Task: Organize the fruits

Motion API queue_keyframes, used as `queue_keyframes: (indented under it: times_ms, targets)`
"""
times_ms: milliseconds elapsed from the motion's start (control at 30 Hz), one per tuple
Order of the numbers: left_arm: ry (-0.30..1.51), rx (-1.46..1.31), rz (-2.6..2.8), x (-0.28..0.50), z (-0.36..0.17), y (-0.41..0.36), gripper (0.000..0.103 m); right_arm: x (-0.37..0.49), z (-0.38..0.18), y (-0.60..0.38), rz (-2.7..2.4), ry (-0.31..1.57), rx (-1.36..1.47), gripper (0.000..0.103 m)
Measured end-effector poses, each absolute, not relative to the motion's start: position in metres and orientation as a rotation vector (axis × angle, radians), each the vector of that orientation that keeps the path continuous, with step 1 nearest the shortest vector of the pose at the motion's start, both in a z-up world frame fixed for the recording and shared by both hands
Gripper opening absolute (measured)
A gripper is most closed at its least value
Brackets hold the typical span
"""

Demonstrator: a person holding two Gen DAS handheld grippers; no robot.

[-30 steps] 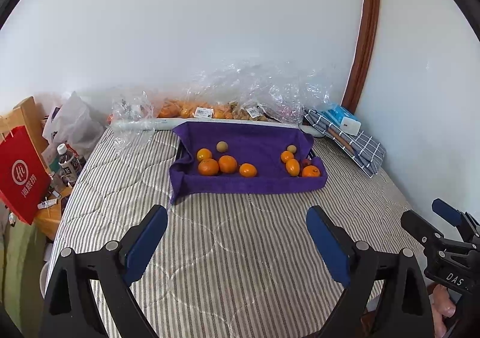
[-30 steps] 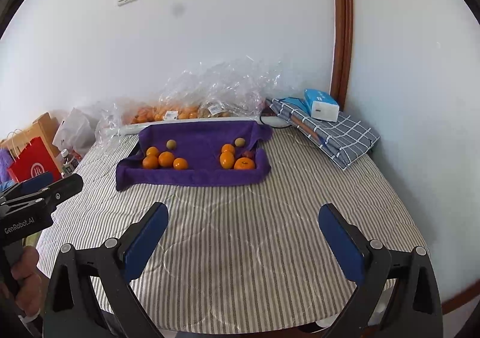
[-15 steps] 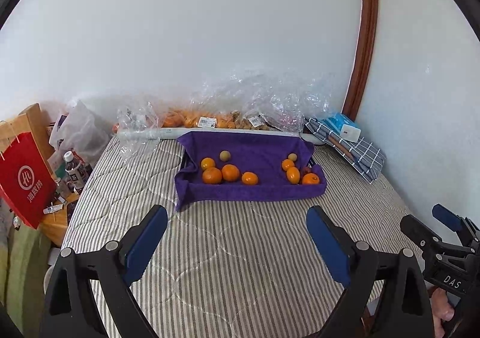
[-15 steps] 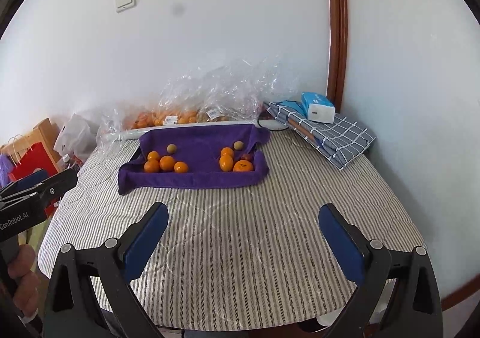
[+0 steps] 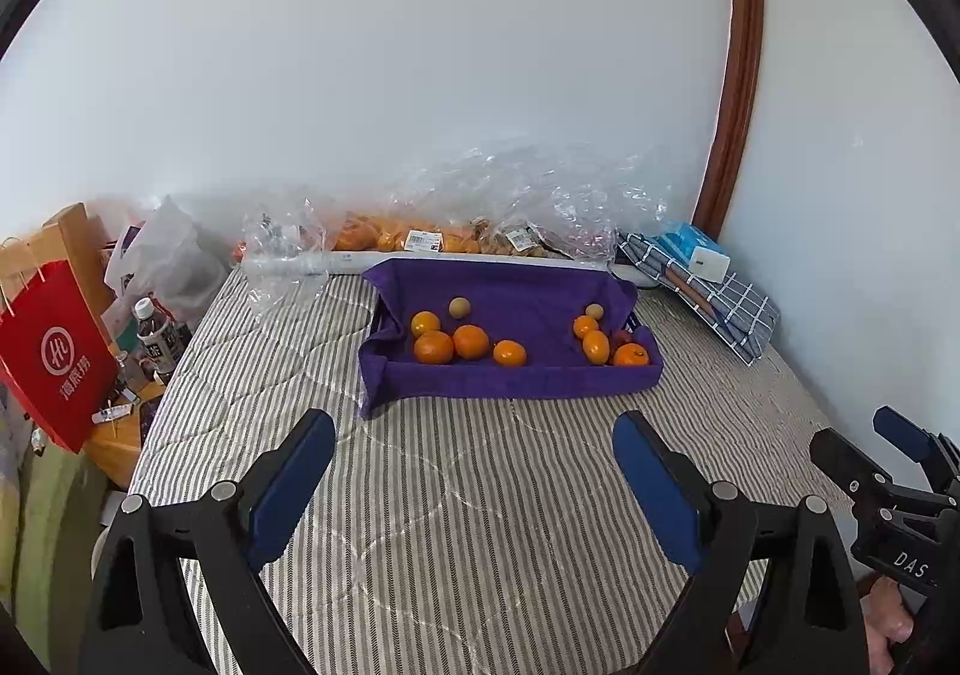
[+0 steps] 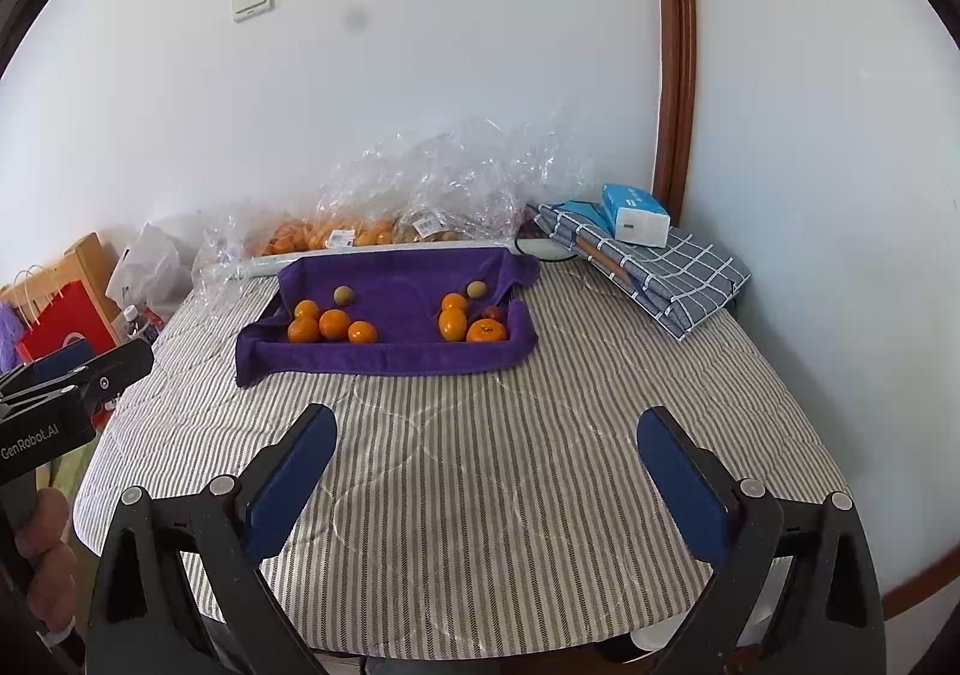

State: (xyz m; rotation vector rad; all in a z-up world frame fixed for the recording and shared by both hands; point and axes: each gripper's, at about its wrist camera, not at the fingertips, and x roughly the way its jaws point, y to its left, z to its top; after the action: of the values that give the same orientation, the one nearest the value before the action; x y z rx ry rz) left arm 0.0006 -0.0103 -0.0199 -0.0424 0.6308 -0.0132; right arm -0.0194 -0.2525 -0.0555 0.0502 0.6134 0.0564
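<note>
**Fruit tray on striped bed, both grippers idle**

- Left gripper (image 5: 474, 471): lower frame, jaws spread wide, nothing held, above the striped quilt (image 5: 480, 495).
- Right gripper (image 6: 486, 465): lower frame, jaws spread wide, nothing held.
- Purple cloth-lined tray (image 5: 510, 381): frame centre, well apart from both grippers.
- Oranges, left cluster (image 5: 471, 342): four, plus one small tan fruit (image 5: 459, 307).
- Oranges, right cluster (image 5: 596, 346): three, one tan fruit, one red fruit partly hidden.
- Clear bags of fruit (image 5: 420, 240): behind the tray, against the wall.
- Tissue box (image 6: 635, 207): upper right, on folded checked cloth (image 6: 672, 273).
- Red paper bag (image 5: 57, 357): left edge.
</note>
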Motion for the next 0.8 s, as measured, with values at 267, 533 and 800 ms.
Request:
queue_keyframes:
  times_ms: [267,533,800]
  targets:
    - [0.639,-0.039,-0.017,0.0018,-0.0218,-0.0107,0.094,-0.0196,-0.0581,-0.2556,0.048,0.618,0.068,0.099]
    - [0.639,-0.038,-0.018,0.0018,-0.0219,-0.0112,0.094,-0.0203,-0.0578,-0.2583,0.038,0.62,0.07,0.099]
    - [0.637,-0.036,-0.02,-0.001,-0.0198,-0.014,0.094,-0.0213,-0.0574,-0.2584,0.037,0.621,0.07,0.099]
